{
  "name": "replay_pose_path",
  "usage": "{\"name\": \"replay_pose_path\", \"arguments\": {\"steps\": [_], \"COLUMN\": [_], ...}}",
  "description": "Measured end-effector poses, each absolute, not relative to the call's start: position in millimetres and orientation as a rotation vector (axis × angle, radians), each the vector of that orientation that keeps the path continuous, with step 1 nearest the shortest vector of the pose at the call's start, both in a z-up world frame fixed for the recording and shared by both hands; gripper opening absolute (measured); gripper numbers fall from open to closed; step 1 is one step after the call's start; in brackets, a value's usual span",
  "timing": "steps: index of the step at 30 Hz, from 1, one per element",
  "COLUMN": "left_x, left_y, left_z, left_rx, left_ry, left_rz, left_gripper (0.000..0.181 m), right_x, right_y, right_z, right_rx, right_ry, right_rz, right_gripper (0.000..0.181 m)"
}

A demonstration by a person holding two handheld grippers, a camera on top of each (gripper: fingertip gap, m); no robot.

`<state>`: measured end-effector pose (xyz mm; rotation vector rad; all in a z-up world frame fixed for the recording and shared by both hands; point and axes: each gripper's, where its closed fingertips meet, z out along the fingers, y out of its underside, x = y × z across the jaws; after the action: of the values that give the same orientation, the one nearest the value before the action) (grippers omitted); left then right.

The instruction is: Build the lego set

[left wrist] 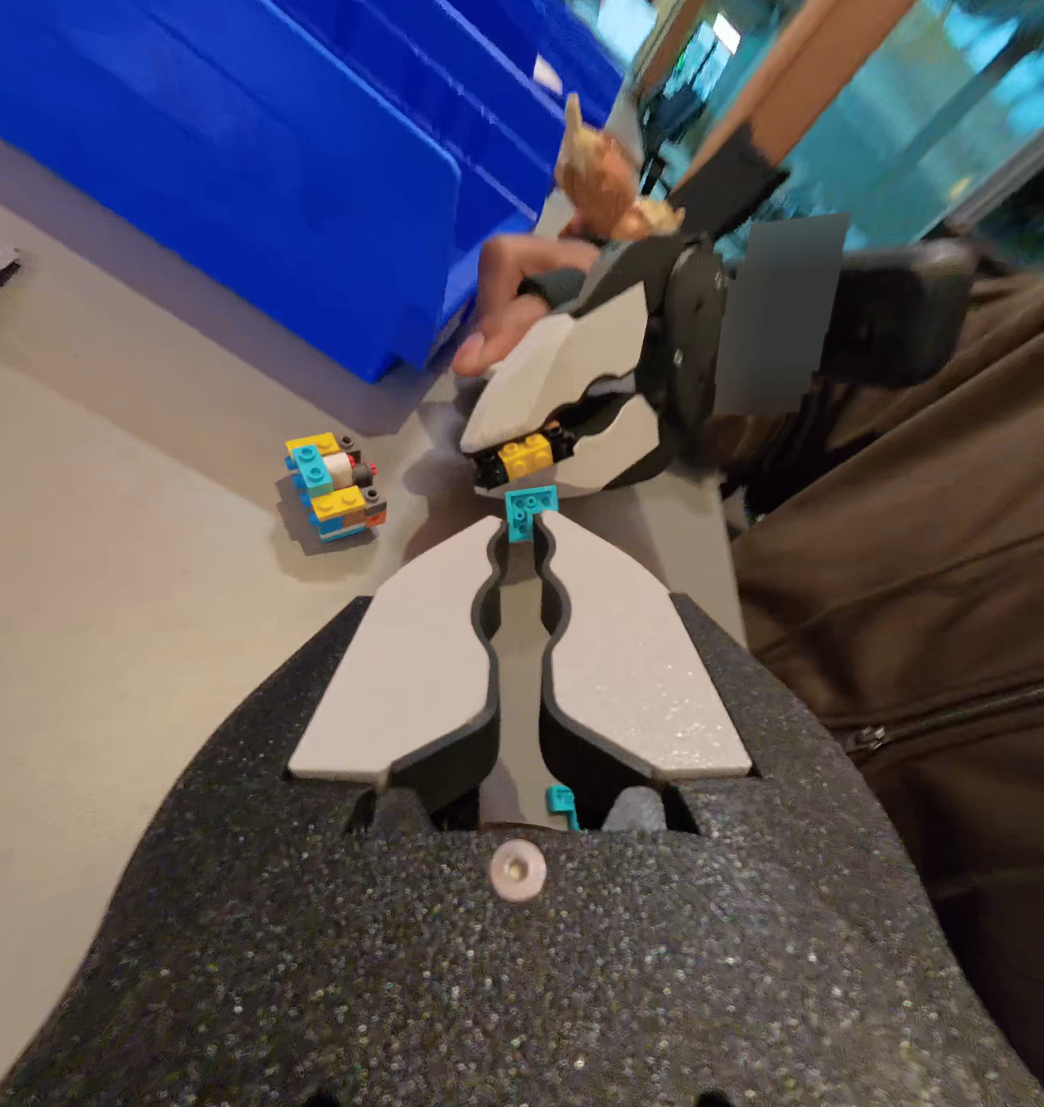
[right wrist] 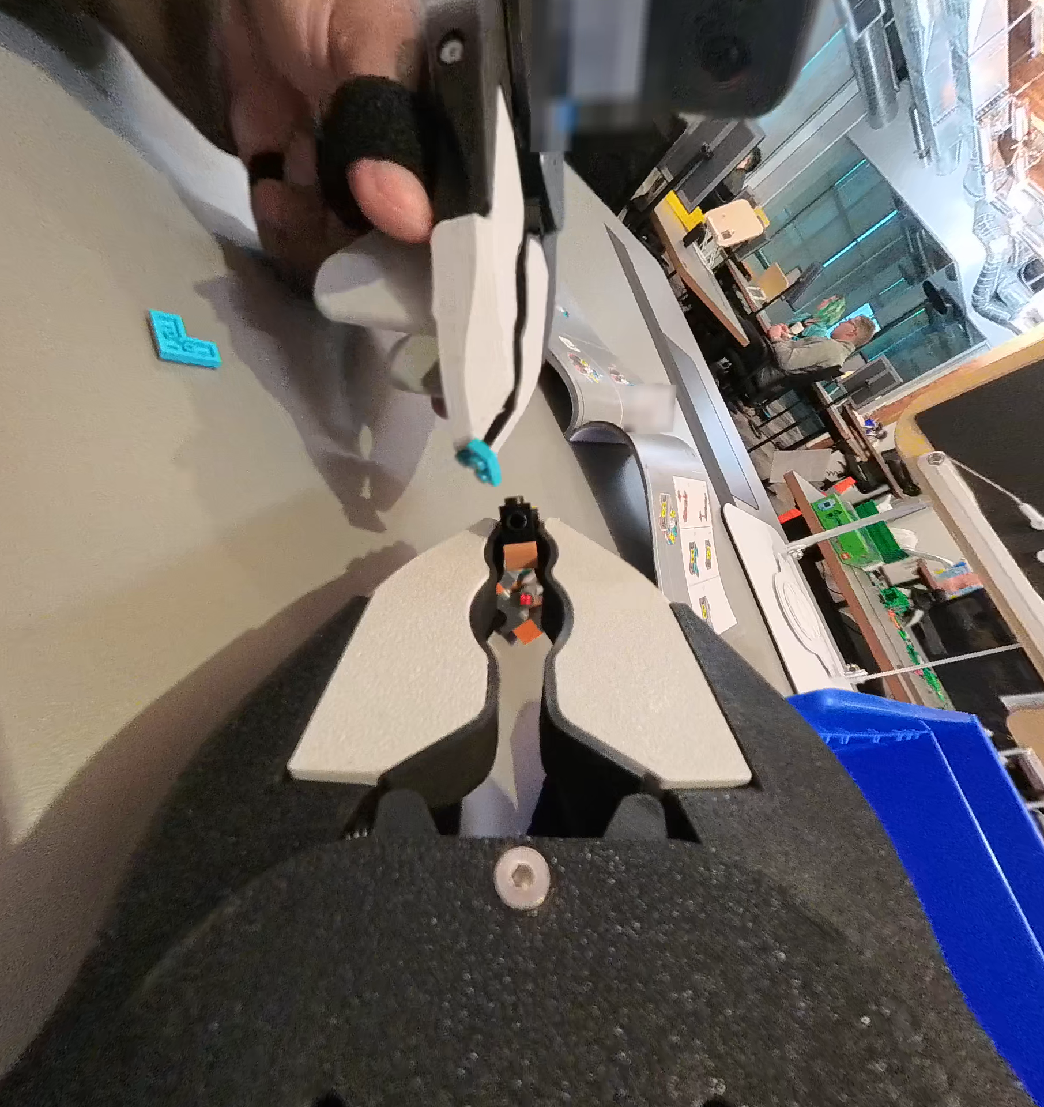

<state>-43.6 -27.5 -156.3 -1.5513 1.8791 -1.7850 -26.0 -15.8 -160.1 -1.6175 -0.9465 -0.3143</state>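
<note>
Table (left wrist: 88, 479): grey top, filling the left side of both views.
Bins (left wrist: 238, 150): big blue bins at the table's far side in the left wrist view; one bin corner sits at lower right in the right wrist view.
Jacket (left wrist: 926, 659): brown, zipped, on the person at the right of the left wrist view.
Booklet (right wrist: 696, 539): open pages with pictures, lying on the table beyond the grippers.
Left gripper (left wrist: 522, 524): fingers nearly closed, pinching a teal L-shaped plate (left wrist: 526, 509) at the tips, above the table.
Right gripper (right wrist: 519, 530): fingers closed around a black-and-yellow piece (left wrist: 522, 461), held in the air just beyond the teal plate; whether the two touch, I cannot tell.
Model (left wrist: 333, 485): small yellow, teal, white and black brick build, standing on the table left of the grippers.
Spare plate (right wrist: 183, 339): second teal L-shape, flat on the table, well apart from the grippers.
</note>
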Motion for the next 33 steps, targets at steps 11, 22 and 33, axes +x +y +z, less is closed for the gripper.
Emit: {"name": "replay_pose_path", "arguments": {"steps": [11, 22, 33], "left_x": [-38.1, -48.8, -92.8], "left_y": [-1.2, 18.7, -5.7], "left_z": [-155.1, -184.9, -192.5], "left_rx": [-1.266, -0.602, -0.866], "left_ry": [1.823, 1.985, 2.226], "left_rz": [-1.116, -0.021, -0.504], "left_gripper": [0.008, 0.009, 0.022], "right_x": [-25.5, -26.6, -25.8], "right_y": [-15.6, -15.7, -15.9], "right_z": [-162.0, -165.6, -166.7], "right_rx": [-1.644, -1.689, -1.697], "right_ry": [-0.929, -0.910, -0.914], "right_rz": [-0.289, -0.253, -0.252], "right_gripper": [0.009, 0.009, 0.009]}}
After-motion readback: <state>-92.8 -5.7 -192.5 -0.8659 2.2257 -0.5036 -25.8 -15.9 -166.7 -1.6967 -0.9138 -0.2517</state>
